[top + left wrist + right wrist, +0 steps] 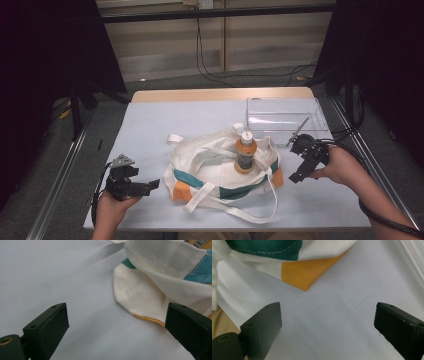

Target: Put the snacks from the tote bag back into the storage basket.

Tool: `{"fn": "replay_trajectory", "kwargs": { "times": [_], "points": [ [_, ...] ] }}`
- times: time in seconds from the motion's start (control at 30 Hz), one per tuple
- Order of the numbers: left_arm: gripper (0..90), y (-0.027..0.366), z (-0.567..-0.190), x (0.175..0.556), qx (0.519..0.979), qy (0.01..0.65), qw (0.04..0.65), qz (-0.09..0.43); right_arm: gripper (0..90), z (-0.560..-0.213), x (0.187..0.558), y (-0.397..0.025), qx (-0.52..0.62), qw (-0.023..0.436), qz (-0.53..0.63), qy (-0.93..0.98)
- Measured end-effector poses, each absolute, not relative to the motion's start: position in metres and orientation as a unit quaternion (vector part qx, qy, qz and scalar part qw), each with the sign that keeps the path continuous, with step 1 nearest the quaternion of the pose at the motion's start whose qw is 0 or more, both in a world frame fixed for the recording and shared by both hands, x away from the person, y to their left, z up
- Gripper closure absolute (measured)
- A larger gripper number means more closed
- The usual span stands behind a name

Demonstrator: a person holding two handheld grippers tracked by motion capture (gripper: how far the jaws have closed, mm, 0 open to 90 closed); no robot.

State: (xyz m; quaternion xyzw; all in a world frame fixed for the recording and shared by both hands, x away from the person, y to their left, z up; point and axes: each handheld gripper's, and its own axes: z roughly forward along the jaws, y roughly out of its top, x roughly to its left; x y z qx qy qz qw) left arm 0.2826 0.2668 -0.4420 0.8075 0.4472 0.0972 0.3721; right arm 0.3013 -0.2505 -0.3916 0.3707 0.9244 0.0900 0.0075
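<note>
A cloth bag (220, 175) lies crumpled in the middle of the table (150, 125), toward its near edge, cream with green and orange patches. A small orange bottle (245, 152) stands upright on the bag. A clear plastic box (285, 117) sits beyond, near the far right corner. The left gripper (150, 186) hovers just beside the bag's left end, jaws spread wide and holding nothing. The right gripper (296, 176) hangs just off the bag's right corner, jaws likewise wide apart and empty.
</note>
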Motion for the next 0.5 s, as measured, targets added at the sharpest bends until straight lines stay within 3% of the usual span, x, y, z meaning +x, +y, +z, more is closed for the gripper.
{"fn": "replay_trajectory", "kwargs": {
  "times": [0.5],
  "points": [
    [4.8, 0.267, -0.442, 0.283, 0.811, 0.443, 0.370, 0.095, 7.5, -0.370, 0.309, -0.248, 0.366, -0.001, 0.092, 0.926]
  ]
}}
